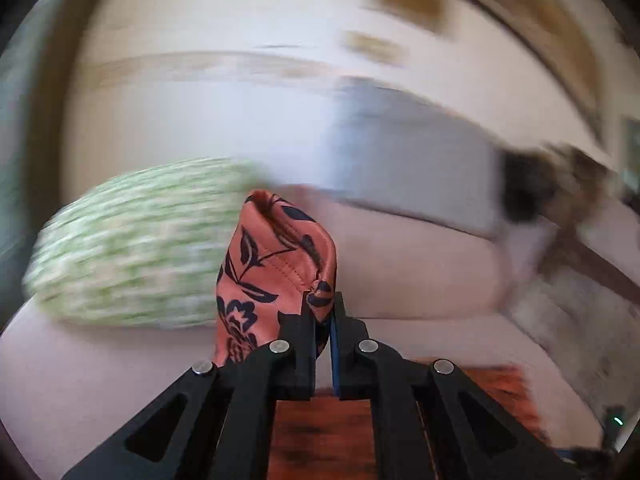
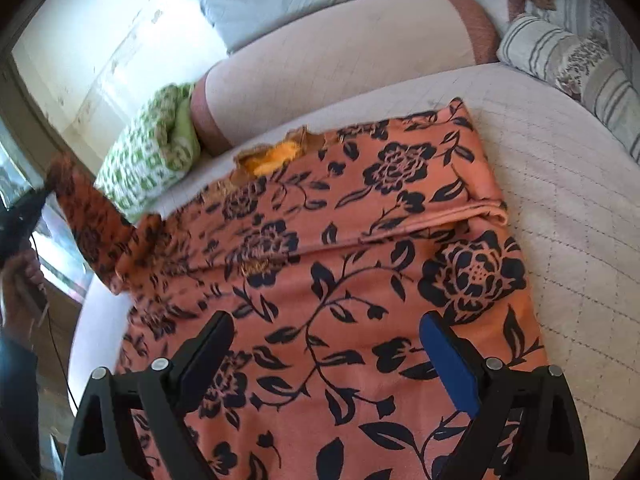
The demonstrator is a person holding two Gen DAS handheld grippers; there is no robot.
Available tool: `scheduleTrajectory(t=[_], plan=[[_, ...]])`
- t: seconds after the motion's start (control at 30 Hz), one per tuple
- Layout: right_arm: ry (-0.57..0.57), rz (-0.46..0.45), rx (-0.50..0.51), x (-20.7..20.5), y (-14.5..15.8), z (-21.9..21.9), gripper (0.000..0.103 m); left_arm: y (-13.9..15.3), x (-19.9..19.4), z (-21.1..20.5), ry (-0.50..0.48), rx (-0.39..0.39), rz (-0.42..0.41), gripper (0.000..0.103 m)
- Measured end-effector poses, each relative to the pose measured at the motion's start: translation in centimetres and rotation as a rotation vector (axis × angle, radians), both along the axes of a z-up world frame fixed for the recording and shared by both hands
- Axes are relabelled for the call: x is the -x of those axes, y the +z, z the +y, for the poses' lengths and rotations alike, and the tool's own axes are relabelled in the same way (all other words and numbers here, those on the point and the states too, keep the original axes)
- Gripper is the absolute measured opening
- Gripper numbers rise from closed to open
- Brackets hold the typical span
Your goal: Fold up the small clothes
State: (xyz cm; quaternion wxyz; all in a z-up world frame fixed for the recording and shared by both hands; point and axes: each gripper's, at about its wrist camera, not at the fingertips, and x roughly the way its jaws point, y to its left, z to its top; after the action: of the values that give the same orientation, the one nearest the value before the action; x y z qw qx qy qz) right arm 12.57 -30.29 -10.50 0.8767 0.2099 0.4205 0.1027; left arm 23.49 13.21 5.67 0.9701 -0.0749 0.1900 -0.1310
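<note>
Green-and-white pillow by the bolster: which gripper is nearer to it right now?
Left. The left gripper, shut on a lifted corner of the floral garment, is raised beside the green-and-white pillow. The right gripper hangs open over the garment's near end, farther off.

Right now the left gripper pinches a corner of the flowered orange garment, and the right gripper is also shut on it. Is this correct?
Not quite. The left gripper does pinch the flowered orange garment, but the right gripper is open, held over the cloth without clamping it, as the right wrist view shows.
</note>
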Motion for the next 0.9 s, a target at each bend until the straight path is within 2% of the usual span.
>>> scheduleTrajectory(t=[0.07, 0.13, 0.2, 0.27, 0.33, 0.37, 0.43, 0.5, 0.53, 0.57, 0.63, 0.67, 0.7, 0.77, 0.83, 0.9], plan=[[-0.011, -0.005, -0.018, 0.1, 0.3, -0.6, 0.096, -0.1, -0.2, -6.3, -0.1, 0.003, 0.007, 0.005], [-0.021, -0.011, -0.032, 0.1, 0.5, -1.4, 0.096, -1.9, -0.9, -12.2, -0.167, 0.012, 0.054, 0.005], [-0.044, 0.001, -0.059, 0.0, 0.2, -2.5, 0.096, -5.9, -2.3, -18.4, -0.217, -0.036, 0.148, 0.006], [-0.069, 0.043, -0.096, -0.3, -0.8, -3.9, 0.096, -11.3, -4.0, -23.0, -0.308, -0.057, 0.333, 0.017], [-0.096, 0.078, -0.127, -0.4, -1.6, -5.1, 0.096, -17.6, -5.5, -25.5, -0.392, -0.072, 0.597, 0.018], [-0.106, 0.088, -0.14, -0.4, -1.8, -5.6, 0.096, -19.2, -5.3, -25.7, -0.416, -0.071, 0.669, 0.018], [-0.117, 0.096, -0.157, -0.9, -1.9, -6.3, 0.096, -18.7, -3.4, -24.7, -0.423, -0.069, 0.64, 0.021], [-0.107, 0.088, -0.176, -2.2, -1.5, -6.3, 0.096, -15.8, -2.3, -21.8, -0.431, -0.035, 0.556, 0.038], [-0.094, 0.078, -0.192, -3.3, -1.0, -6.0, 0.096, -14.3, -1.6, -20.4, -0.425, -0.011, 0.514, 0.058], [-0.08, 0.069, -0.21, -4.2, -0.7, -5.6, 0.096, -12.1, -0.8, -17.6, -0.385, 0.008, 0.443, 0.072], [-0.029, 0.06, -0.251, -7.2, 0.0, -4.4, 0.096, -9.6, -0.4, -13.3, -0.255, -0.025, 0.323, 0.08], [-0.002, 0.065, -0.248, -8.9, 0.3, -3.5, 0.096, -9.3, -0.1, -11.1, -0.168, -0.088, 0.291, 0.08], [0.004, 0.066, -0.231, -10.6, 0.4, -2.9, 0.096, -9.7, -0.2, -9.5, -0.092, -0.148, 0.292, 0.08], [0.022, 0.084, -0.19, -14.0, 0.4, -1.7, 0.096, -11.8, -0.9, -5.8, 0.028, -0.25, 0.344, 0.08], [0.037, 0.122, -0.104, -17.6, -0.6, -0.3, 0.096, -14.4, -1.2, -3.7, 0.084, -0.314, 0.395, 0.079], [0.044, 0.194, -0.029, -20.2, -2.2, 0.8, 0.096, -16.4, -1.5, -3.3, 0.063, -0.342, 0.431, 0.078]])
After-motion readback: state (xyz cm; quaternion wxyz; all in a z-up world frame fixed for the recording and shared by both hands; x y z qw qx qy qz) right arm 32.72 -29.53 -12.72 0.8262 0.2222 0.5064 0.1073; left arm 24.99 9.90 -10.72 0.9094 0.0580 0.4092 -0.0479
